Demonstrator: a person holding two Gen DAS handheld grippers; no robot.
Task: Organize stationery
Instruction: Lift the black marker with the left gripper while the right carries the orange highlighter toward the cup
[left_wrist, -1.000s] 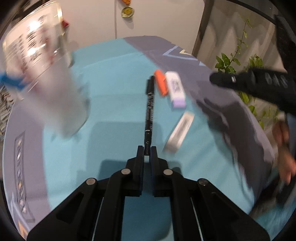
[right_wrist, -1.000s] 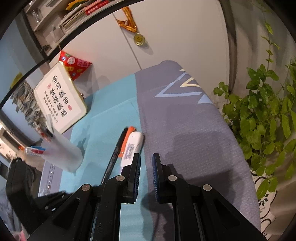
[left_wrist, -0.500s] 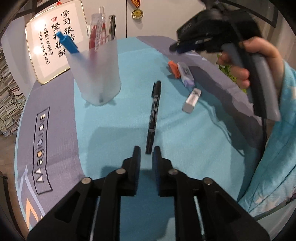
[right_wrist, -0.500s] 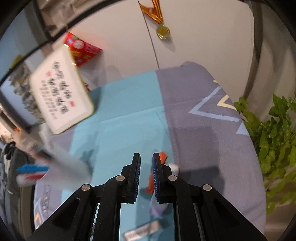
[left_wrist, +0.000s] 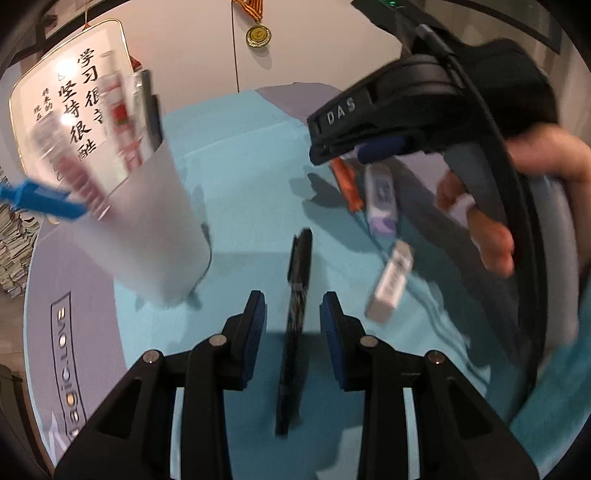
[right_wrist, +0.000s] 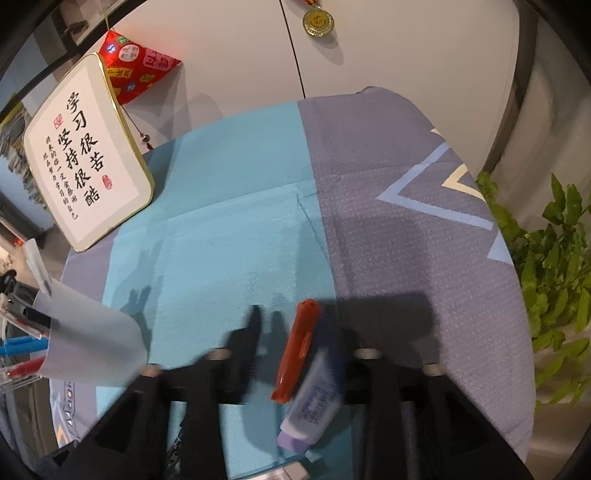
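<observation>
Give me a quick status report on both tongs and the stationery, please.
Left tongs open, straddling black pen on the cloth. Right tongs open over orange marker and correction tape. Eraser loose; nothing blocking.

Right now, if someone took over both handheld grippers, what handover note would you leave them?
Left gripper: open, empty, straddling the black marker lying on the teal mat.
Right gripper: open, empty, over the orange pen and the white-purple tube.
Loose: the white eraser.
Done: several pens stand in the frosted cup.
Left: marker, orange pen, tube, eraser.
</observation>
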